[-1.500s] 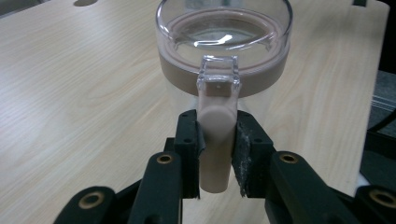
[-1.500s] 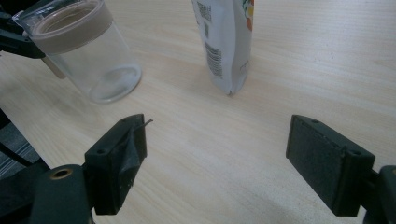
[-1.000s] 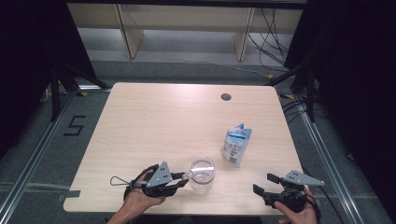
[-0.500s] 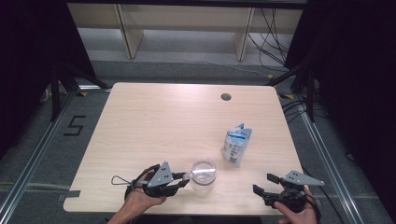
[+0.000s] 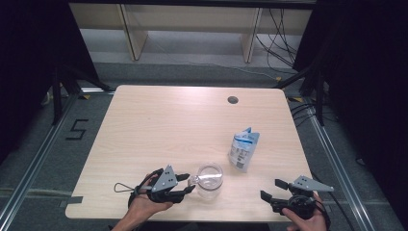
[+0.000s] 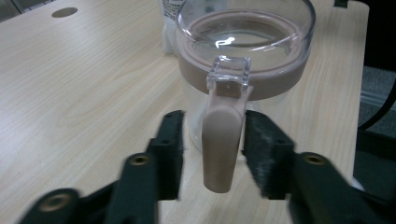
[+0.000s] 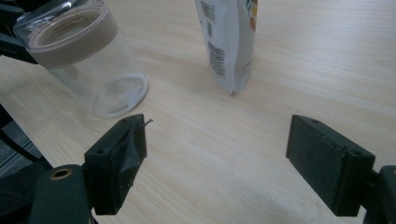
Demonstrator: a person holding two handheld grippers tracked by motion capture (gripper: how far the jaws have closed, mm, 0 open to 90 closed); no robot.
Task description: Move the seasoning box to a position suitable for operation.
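Jaws of the left gripper (image 6: pixel 212 154) spread to either side of the tan latch (image 6: pixel 220 140) hanging from the jar (image 6: pixel 243 51), the right-hand pad just beside it, perhaps touching, the left-hand pad set a little apart with a gap showing. Not yet pinching. Seen from the high view with the left gripper (image 5: pixel 189 184) at the near edge of the table (image 5: pixel 159 125), tips at the left side of the jar (image 5: pixel 210 179).

Jar upright near the front edge, clear glass with a tan band under a clear lid, latch pointing down along its wall. In the right gripper view, same jar (image 7: pixel 86 60) standing left of the white pouch (image 7: pixel 229 42).

Pouch (image 5: pixel 243 149) upright, just beside the jar to the back right, apart from it.

Jaws of the right gripper (image 7: pixel 217 163) spread wide over bare wood, holding nothing. Right gripper (image 5: pixel 275 190) held at the near right corner, well apart from jar and pouch.
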